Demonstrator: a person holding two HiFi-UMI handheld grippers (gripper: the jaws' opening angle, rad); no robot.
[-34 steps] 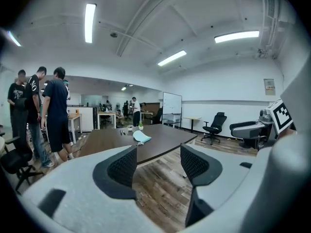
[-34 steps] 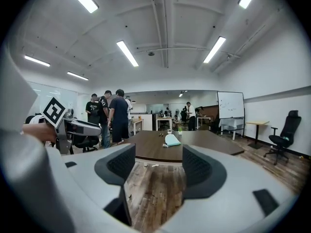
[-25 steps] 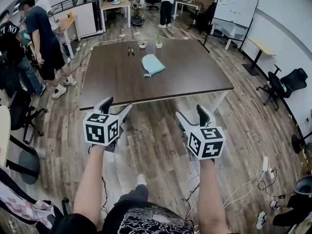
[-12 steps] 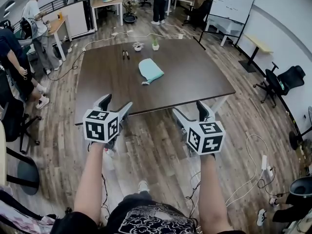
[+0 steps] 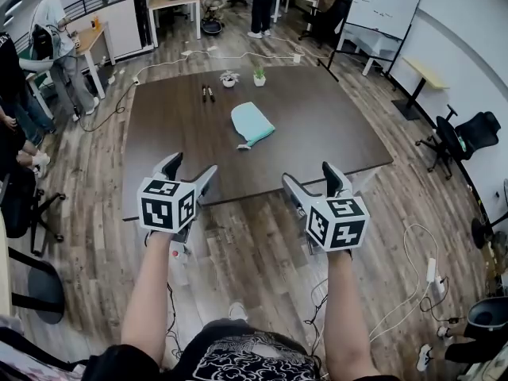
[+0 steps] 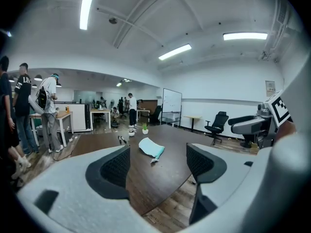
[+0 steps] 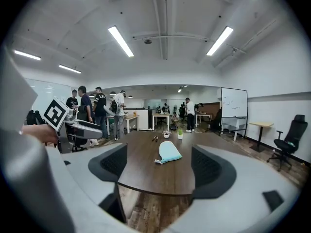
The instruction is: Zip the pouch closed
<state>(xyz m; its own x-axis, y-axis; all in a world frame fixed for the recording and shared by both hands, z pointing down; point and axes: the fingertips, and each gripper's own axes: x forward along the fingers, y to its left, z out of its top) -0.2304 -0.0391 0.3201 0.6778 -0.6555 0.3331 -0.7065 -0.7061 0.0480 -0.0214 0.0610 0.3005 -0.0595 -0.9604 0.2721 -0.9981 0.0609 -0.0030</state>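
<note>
The pouch (image 5: 252, 124) lies on the table (image 5: 325, 125), about its middle; behind it, near the far edge, stand two small potted plants (image 5: 228, 78), with two pens (image 5: 207, 93) just left of them; the left gripper (image 5: 191, 167) and right gripper (image 5: 309, 173) hang side by side at the table's near edge, well apart from the pouch; a whiteboard (image 5: 383, 6) stands beyond the far right corner; an office chair (image 5: 468, 137) stands off to the right.

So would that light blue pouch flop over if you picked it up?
Probably floppy: the pouch lies flat with soft rounded edges. It looks thin, so likely light. On the smooth table it may slide when pushed.
</note>
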